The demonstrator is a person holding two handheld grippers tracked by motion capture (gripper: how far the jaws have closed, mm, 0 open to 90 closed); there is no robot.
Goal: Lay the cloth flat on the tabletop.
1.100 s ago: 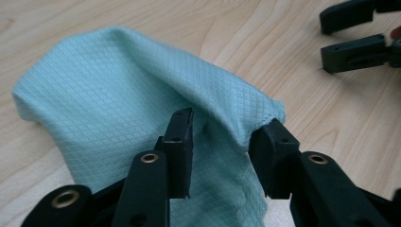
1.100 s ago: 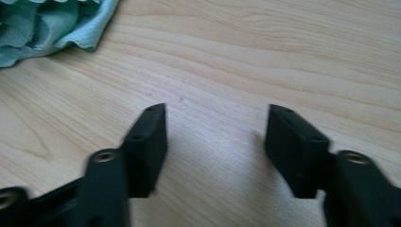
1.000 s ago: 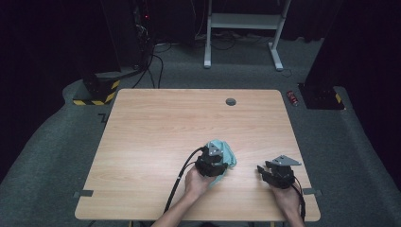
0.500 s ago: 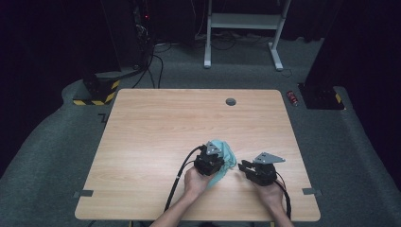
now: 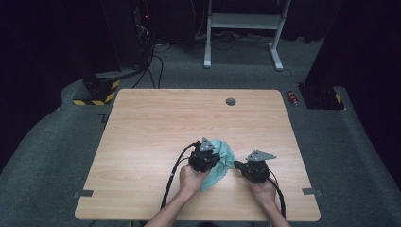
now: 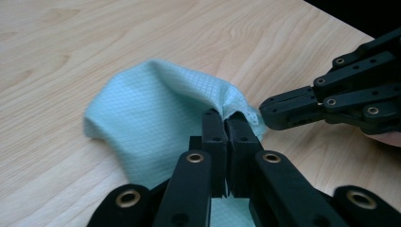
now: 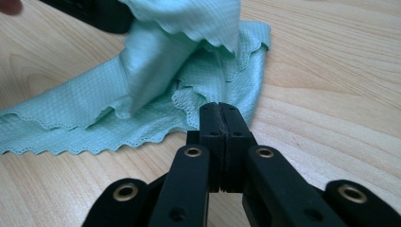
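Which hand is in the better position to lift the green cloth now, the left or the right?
Probably the left. The left gripper is shut on a raised fold of the green cloth. The right gripper is shut at the cloth's edge, and whether it pinches any fabric is unclear.

Dark lab, equipment rack [image 5: 127, 28], cables [image 5: 153, 66], hazard-striped base [image 5: 97, 92]

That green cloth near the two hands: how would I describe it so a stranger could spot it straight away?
Start at the wooden table and look to its near edge, between the person's two hands. The cloth lies crumpled there, with the left gripper pinching a fold of it. It is the one soft, pale green thing there, with a fine grid weave and a scalloped edge, among black grippers.
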